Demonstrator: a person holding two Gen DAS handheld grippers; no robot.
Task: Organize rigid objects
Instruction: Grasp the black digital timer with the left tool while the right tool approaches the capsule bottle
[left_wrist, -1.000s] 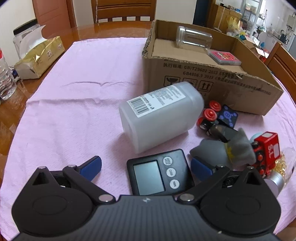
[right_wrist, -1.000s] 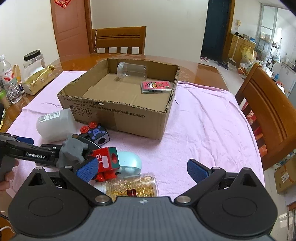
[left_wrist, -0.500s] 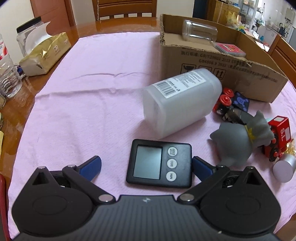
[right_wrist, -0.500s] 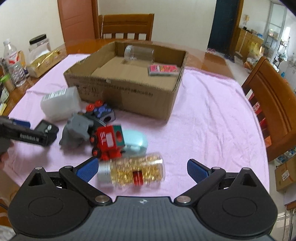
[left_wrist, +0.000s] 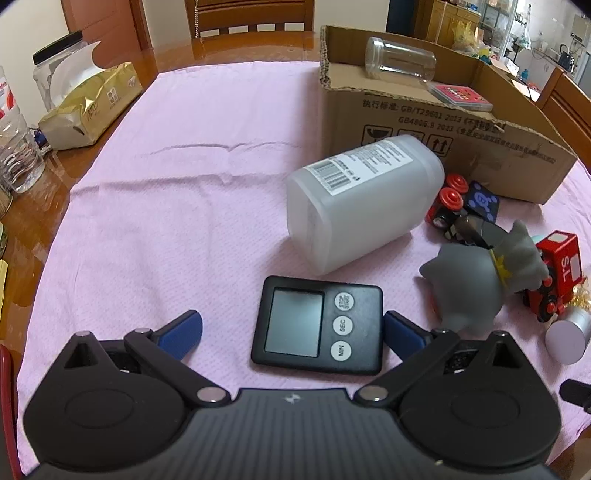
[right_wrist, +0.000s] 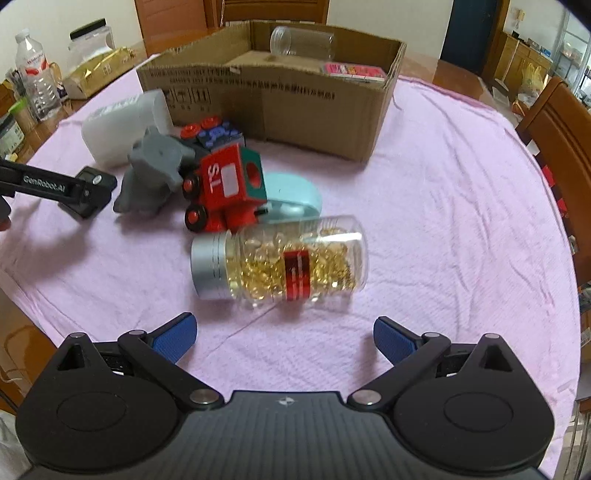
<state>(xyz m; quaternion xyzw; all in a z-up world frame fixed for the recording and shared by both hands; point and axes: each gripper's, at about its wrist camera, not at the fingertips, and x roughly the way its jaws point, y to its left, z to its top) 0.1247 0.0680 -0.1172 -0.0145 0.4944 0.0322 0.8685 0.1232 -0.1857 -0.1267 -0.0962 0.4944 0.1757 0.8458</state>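
My left gripper (left_wrist: 291, 330) is open, its jaws either side of a black digital timer (left_wrist: 317, 325) lying flat on the pink cloth. A white plastic bottle (left_wrist: 364, 203) lies on its side beyond it. A grey toy figure (left_wrist: 480, 284) and a red toy train (left_wrist: 557, 269) lie to the right. My right gripper (right_wrist: 284, 338) is open and empty, just short of a clear jar of golden capsules (right_wrist: 284, 262) lying on its side. The cardboard box (right_wrist: 273, 96) holds a clear jar (right_wrist: 301, 38) and a pink card box (right_wrist: 354, 70).
A pale blue case (right_wrist: 291, 192) lies behind the train (right_wrist: 225, 188). A dark block with red wheels (left_wrist: 465, 203) sits by the box (left_wrist: 461, 129). A tissue pack (left_wrist: 88, 107) and water bottle (left_wrist: 16, 147) stand at the table's left edge. Wooden chairs (right_wrist: 557, 147) surround the table.
My left gripper has pulled back and left, so the timer now lies between its jaws. My right gripper has moved down and closer to the capsule jar.
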